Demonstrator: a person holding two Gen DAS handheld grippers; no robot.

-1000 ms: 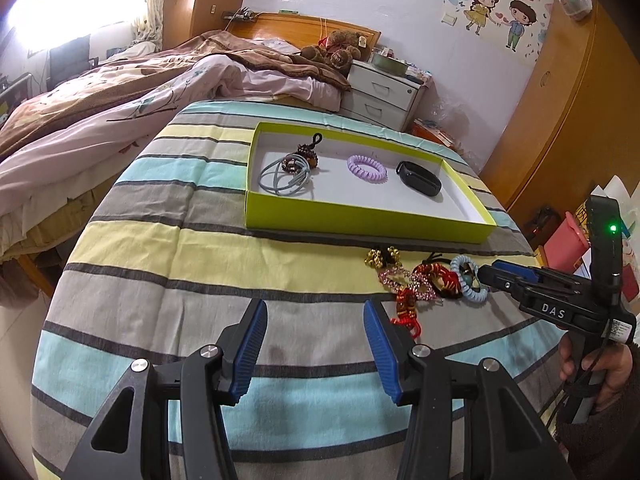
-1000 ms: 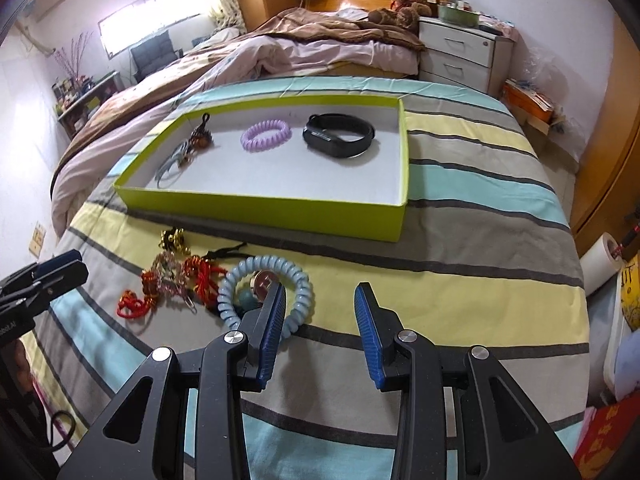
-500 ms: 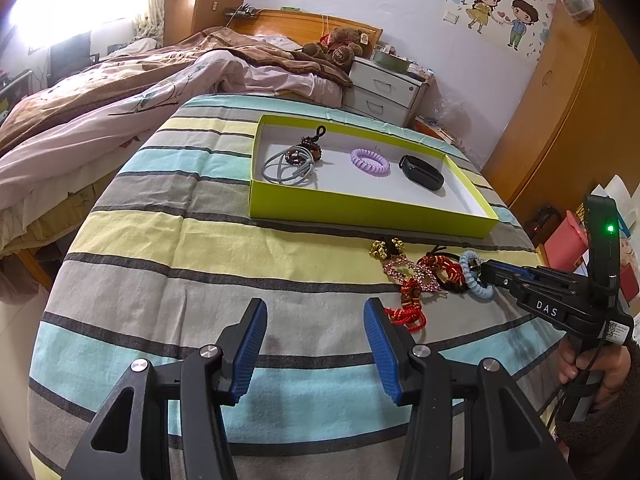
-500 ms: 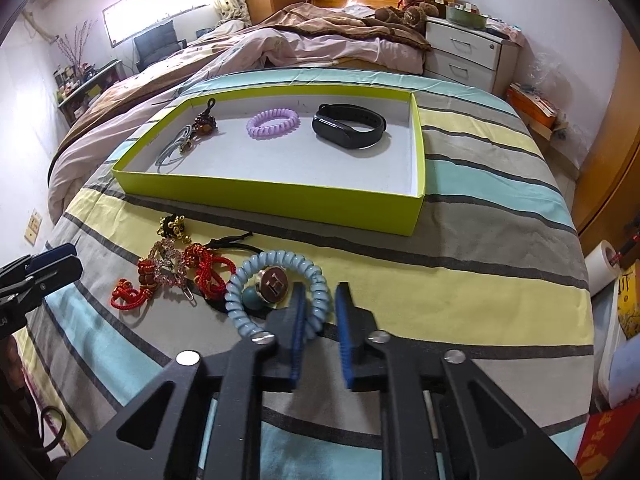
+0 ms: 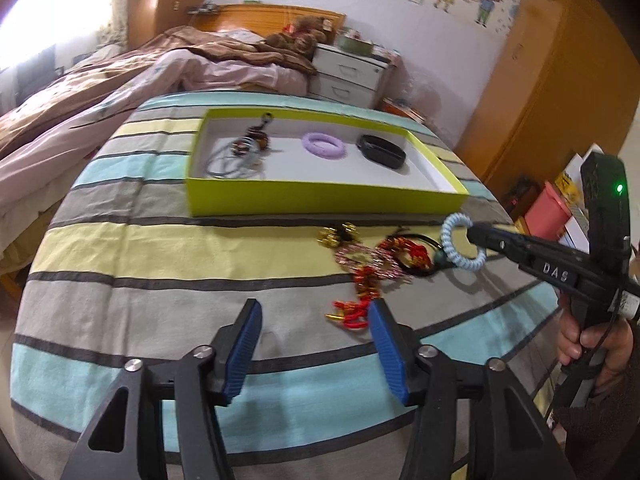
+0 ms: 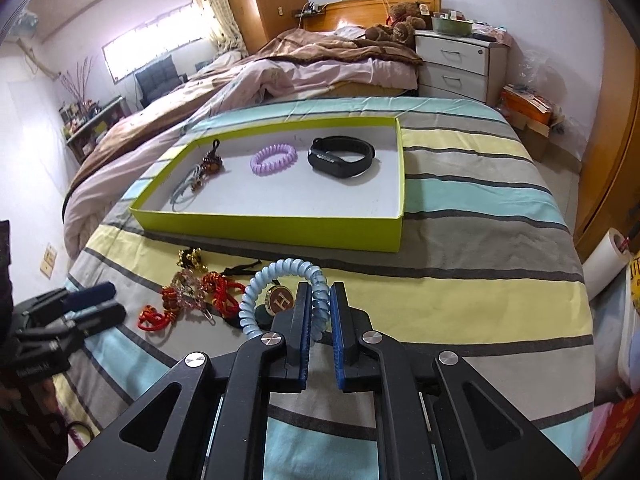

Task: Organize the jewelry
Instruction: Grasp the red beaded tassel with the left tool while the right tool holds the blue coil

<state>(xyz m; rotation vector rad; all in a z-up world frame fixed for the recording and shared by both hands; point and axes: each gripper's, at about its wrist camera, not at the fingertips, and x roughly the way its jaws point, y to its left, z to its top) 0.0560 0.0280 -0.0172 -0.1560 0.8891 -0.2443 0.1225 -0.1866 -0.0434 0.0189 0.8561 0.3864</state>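
Observation:
My right gripper (image 6: 319, 300) is shut on a light blue coil bracelet (image 6: 256, 292) and holds it lifted just off the striped bedspread; it also shows in the left wrist view (image 5: 450, 236). A brown round charm (image 6: 280, 301) hangs by it. A heap of red, gold and pink jewelry (image 6: 192, 296) lies to its left, also in the left wrist view (image 5: 368, 264). The lime green tray (image 6: 280, 228) holds a purple coil bracelet (image 6: 274, 159), a black band (image 6: 342, 157) and a keyring bundle (image 6: 200, 178). My left gripper (image 5: 316, 332) is open and empty, near the heap.
The bedspread (image 5: 160, 264) drops off at its edges on all sides. A rumpled quilt (image 6: 280, 76) lies behind the tray. A white bedside cabinet (image 6: 460, 64) and a wooden wardrobe (image 5: 560, 80) stand at the right.
My right gripper closed on the light blue coil bracelet and raised it slightly off the bedspread. My left gripper came a little closer to the jewelry heap.

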